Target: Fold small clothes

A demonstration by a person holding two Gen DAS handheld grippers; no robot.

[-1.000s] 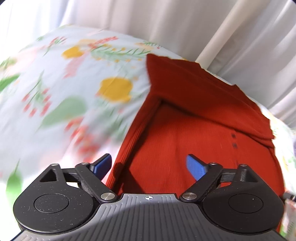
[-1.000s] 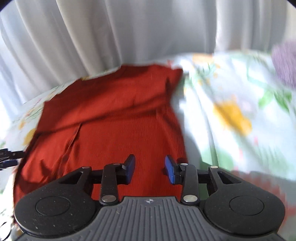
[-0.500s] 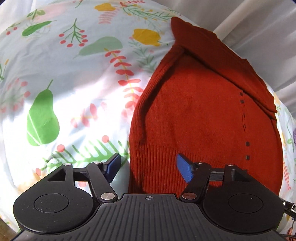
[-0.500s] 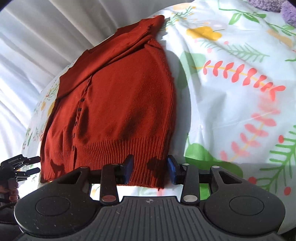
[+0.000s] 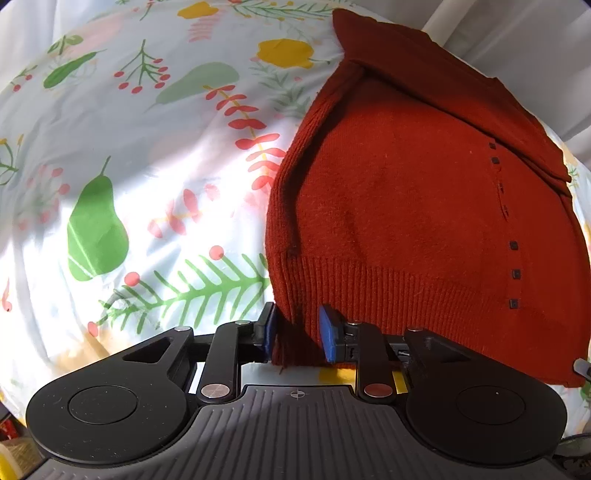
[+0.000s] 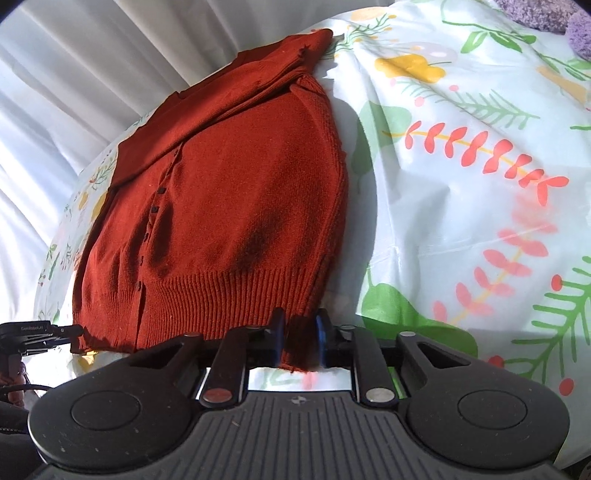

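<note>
A rust-red knit cardigan (image 5: 406, 192) lies flat on the floral sheet (image 5: 129, 129), its sleeves folded across the top and its ribbed hem nearest me. My left gripper (image 5: 297, 334) is closing on the hem's left corner, and the fabric fills the gap between the blue pads. In the right wrist view the cardigan (image 6: 229, 192) shows its right side. My right gripper (image 6: 299, 339) is closing on the hem's right corner, with knit bunched between its pads. The left gripper (image 6: 37, 334) shows there at the hem's far corner.
The floral sheet (image 6: 461, 184) spreads wide to the right of the cardigan. White curtains (image 6: 92, 55) hang behind the surface. A purple fuzzy thing (image 6: 546, 14) lies at the far right corner.
Both grippers came down from over the cardigan's body to its ribbed hem. Their jaws narrowed from wide apart to pinching the hem corners.
</note>
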